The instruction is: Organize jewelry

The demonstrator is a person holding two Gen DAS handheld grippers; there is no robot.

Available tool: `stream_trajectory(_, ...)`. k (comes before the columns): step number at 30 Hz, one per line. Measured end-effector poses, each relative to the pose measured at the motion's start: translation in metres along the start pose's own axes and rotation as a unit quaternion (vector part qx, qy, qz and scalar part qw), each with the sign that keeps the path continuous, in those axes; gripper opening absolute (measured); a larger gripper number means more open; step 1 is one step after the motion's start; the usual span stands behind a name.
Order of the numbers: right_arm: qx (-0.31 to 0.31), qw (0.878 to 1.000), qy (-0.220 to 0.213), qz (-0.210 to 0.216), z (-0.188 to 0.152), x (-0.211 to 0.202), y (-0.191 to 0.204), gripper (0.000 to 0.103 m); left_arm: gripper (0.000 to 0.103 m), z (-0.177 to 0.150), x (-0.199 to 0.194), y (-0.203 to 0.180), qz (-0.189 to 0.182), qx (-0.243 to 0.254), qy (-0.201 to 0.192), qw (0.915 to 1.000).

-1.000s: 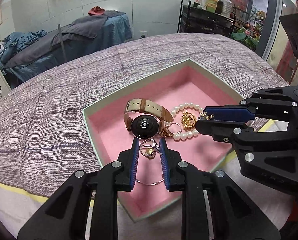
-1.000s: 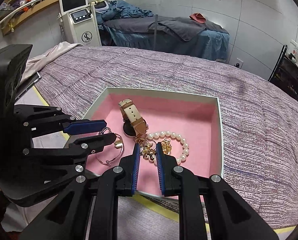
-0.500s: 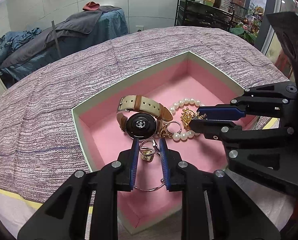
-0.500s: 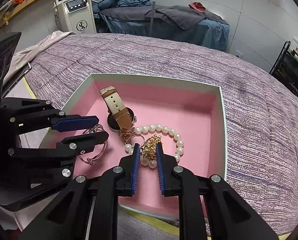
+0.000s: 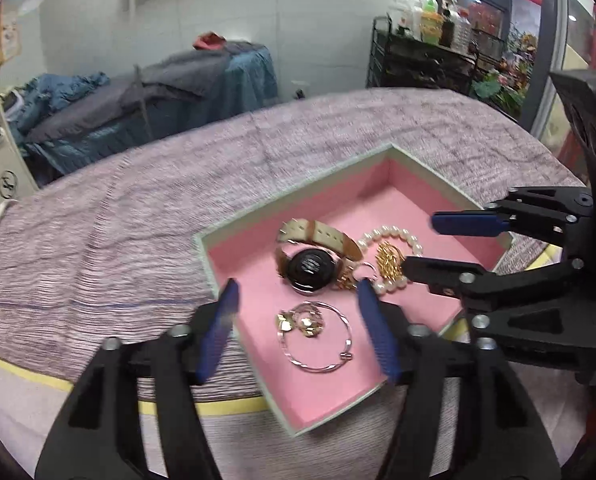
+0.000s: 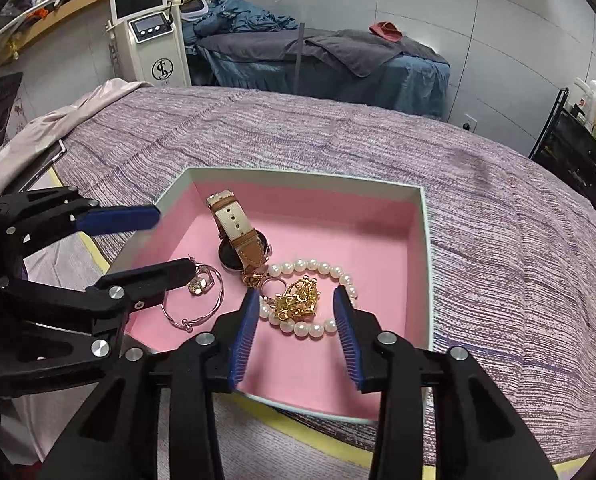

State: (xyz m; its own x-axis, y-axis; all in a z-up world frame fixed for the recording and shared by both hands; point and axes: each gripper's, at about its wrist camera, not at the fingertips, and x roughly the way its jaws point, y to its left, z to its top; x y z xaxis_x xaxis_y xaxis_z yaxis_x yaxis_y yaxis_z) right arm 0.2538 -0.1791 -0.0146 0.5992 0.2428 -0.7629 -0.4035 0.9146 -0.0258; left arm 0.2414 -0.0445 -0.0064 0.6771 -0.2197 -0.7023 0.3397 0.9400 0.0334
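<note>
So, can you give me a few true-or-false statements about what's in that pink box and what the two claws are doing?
1. The watch lies inside the box. True.
2. The left claw is clamped on the bangle. False: its jaws have just been opening and stand apart over the bangle, holding nothing.
3. The gold chain sits within the pearl bracelet loop. True.
4. The right claw is shut. False: it has just been opening; nothing is gripped.
5. The box lining is blue. False: pink.
</note>
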Motion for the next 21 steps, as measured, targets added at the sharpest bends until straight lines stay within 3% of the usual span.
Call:
stream_trajectory(5,0.011,0.998,-0.047,-0.03,-0.008,-0.034,-0.002,0.067,0.09,-0.011,-0.039,0.009,0.035,-0.017,-0.046,0.9982)
stream_trajectory(12,0.039,0.992,-0.111,-0.052,-0.035,-0.079,0.002,0.096,0.097,-0.045,-0.082,0.01,0.049,-0.06,-0.093,0.9926)
stream_trajectory(21,0.033,0.984,-0.164,-0.064,-0.081,-0.113,0.022,0.096,0.097,-0.092,-0.125,-0.011,0.065,-0.093,-0.162,0.9803)
